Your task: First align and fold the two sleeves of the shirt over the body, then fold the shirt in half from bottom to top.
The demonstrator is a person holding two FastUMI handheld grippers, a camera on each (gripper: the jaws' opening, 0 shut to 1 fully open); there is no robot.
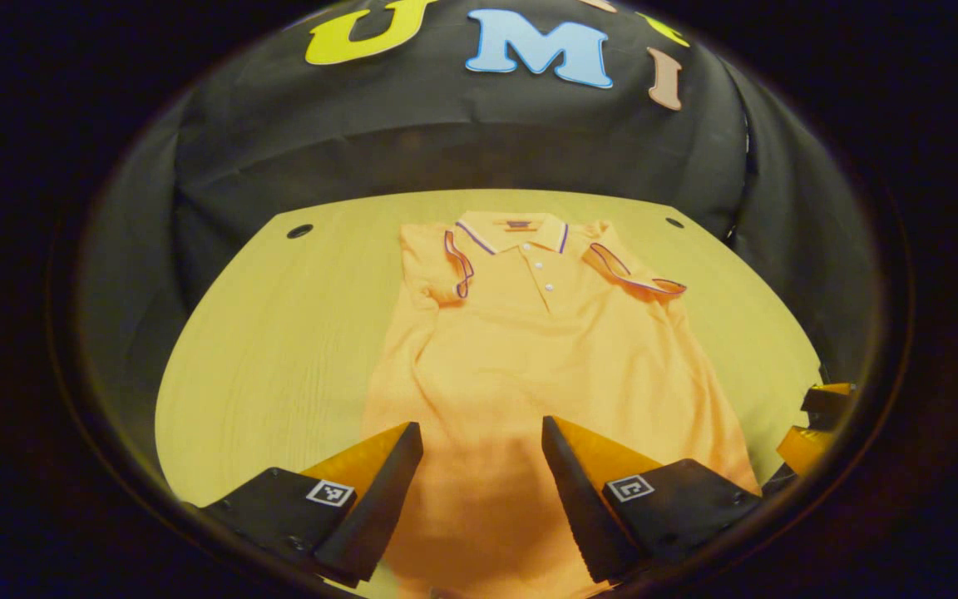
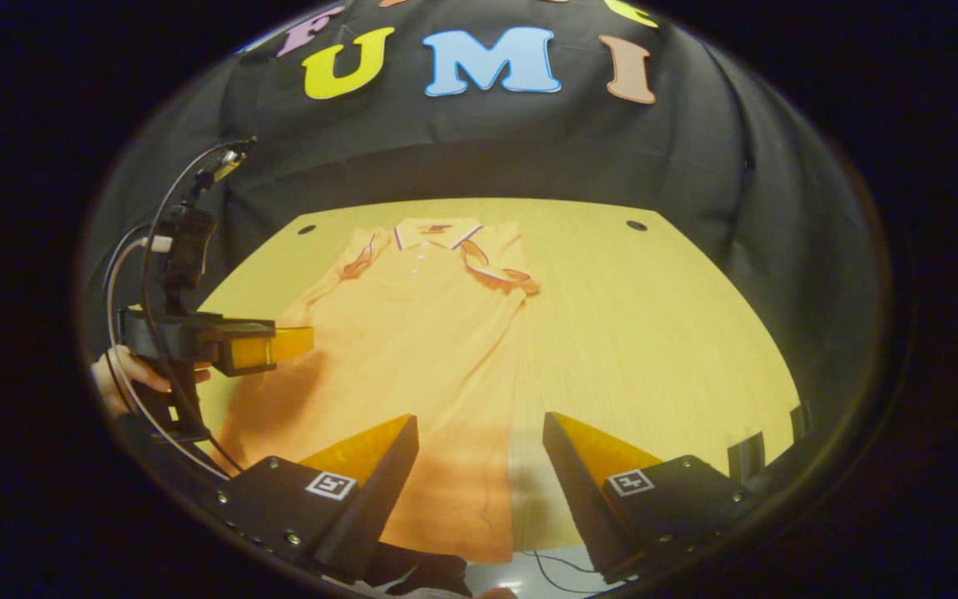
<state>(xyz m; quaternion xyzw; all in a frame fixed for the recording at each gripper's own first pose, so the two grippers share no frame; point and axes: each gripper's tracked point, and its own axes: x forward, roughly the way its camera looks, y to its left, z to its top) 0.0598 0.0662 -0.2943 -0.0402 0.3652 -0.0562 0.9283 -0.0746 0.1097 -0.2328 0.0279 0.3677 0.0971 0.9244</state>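
On the table (image 1: pixel 279 333), shirt (image 1: pixel 529 349); collar label seems unreadable; both claws wide.

Warm, yellowish light fell from above onto the table (image 1: pixel 279 333), leaving the cloth wall behind it dim. On the shirt (image 1: pixel 529 349) soft shadows lay near its lower hem, cast beneath the grippers. Fisheye distortion bowed the table's edges strongly. Focus was fairly sharp at the shirt, softer toward the rims.
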